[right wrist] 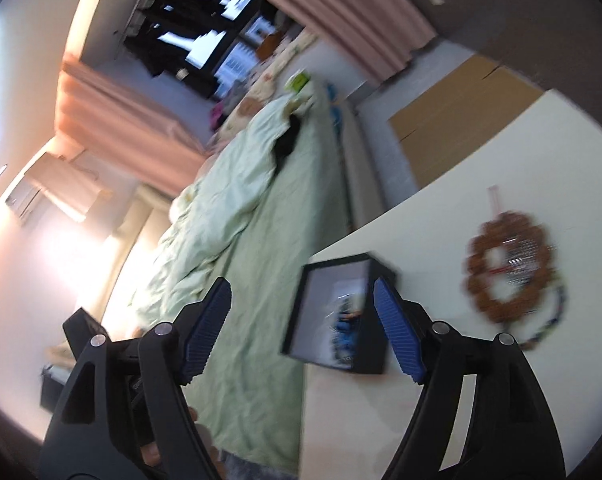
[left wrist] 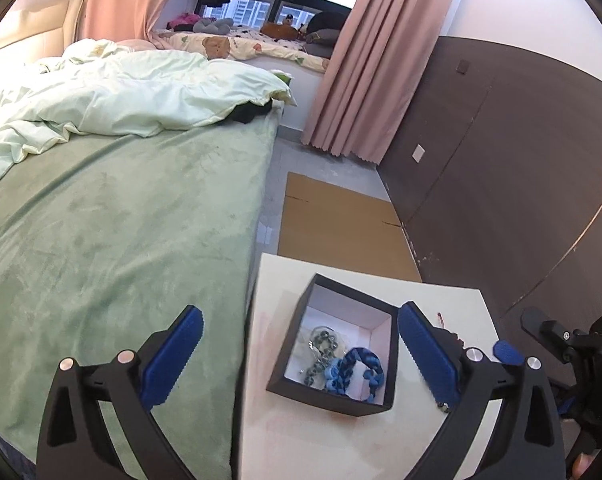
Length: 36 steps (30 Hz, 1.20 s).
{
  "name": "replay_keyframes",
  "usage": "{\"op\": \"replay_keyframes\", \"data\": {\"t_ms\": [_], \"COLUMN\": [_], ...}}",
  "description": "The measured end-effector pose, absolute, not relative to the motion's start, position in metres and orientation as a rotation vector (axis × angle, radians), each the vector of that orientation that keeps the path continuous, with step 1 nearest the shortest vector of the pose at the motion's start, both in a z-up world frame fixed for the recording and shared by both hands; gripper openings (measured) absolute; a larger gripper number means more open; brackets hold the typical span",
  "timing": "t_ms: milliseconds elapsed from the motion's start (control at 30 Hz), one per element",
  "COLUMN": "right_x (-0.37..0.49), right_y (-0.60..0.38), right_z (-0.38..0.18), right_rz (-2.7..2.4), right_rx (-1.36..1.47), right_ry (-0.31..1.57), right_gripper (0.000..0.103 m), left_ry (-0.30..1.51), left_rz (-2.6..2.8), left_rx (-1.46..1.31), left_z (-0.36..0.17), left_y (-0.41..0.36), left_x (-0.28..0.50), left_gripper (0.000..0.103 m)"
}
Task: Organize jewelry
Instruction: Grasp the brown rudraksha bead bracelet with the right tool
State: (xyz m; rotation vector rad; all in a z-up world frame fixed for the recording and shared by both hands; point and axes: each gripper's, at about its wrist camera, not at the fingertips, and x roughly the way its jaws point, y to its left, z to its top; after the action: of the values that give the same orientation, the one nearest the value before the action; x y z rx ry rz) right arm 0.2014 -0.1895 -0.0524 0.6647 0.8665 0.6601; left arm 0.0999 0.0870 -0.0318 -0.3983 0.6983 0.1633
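Observation:
A black box (left wrist: pixel 375 404) with a white inside stands on a cream table (left wrist: pixel 269 440). In it lie a blue braided bracelet (left wrist: pixel 361 368) and a dark beaded bracelet (left wrist: pixel 325 340). My left gripper (left wrist: pixel 301 356) is open wide in front of the box, holding nothing. Part of my right gripper (left wrist: pixel 519 334) shows at the right edge. In the blurred right wrist view, my right gripper (right wrist: pixel 303 330) is open, with one pad beside the outer wall of the box (right wrist: pixel 375 356). Whether it touches, I cannot tell. A brown beaded bracelet (right wrist: pixel 509 276) lies on the table (right wrist: pixel 481 160) to the right, with a multicoloured cord (right wrist: pixel 549 320) beside it.
A bed with a green blanket (left wrist: pixel 121 240) and a rumpled duvet borders the table on the left. Flat cardboard (left wrist: pixel 341 220) lies on the floor beyond the table. A brown wall panel (left wrist: pixel 521 180) runs along the right. A hand (right wrist: pixel 153 452) holds the right gripper.

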Motion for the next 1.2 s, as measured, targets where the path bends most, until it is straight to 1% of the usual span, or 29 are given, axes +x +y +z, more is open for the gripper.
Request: {"op": "replay_keyframes", "data": {"t_ms": [167,467,533,633,733,833,1167,1200], "right_x": [0.203,0.214,0.214,0.218,0.223,0.230,0.247,0.249], "right_y": [-0.219,-0.249,-0.254,-0.257,-0.260,-0.259,-0.244,-0.243], "right_z": [-0.060,-0.090,-0.096,-0.107,-0.120,-0.129,-0.147,-0.151], "right_rz": [0.544,0.403,0.384,0.356,0.322,0.287,0.220,0.211], "right_rx": [0.641,0.611,0.610,0.616,0.615,0.593,0.499,0.489], "right_ry": [0.886,1.019,1.044,1.091,1.138,1.172,1.227,1.240], "right_gripper": [0.074,0.074,0.067,0.050,0.040,0.035,0.033,0.029], "left_ry": [0.702,0.729,0.735,0.748,0.755,0.762,0.789,0.790], "left_rz": [0.135,0.078,0.065,0.046,0.035,0.025,-0.017,-0.018], "left_rx": [-0.358,-0.294,-0.286,-0.272,-0.255,-0.259,-0.257,-0.258], "left_z": [-0.031,-0.038,-0.041,-0.045,-0.048,-0.052,-0.059,-0.060], "left_y": [0.068,0.032,0.024,0.013,0.005,0.000,-0.017,-0.017], "left_x": [0.102,0.108,0.110,0.114,0.118,0.121,0.133,0.134], "left_gripper": [0.095,0.095,0.095,0.095,0.095,0.095,0.095,0.095]}}
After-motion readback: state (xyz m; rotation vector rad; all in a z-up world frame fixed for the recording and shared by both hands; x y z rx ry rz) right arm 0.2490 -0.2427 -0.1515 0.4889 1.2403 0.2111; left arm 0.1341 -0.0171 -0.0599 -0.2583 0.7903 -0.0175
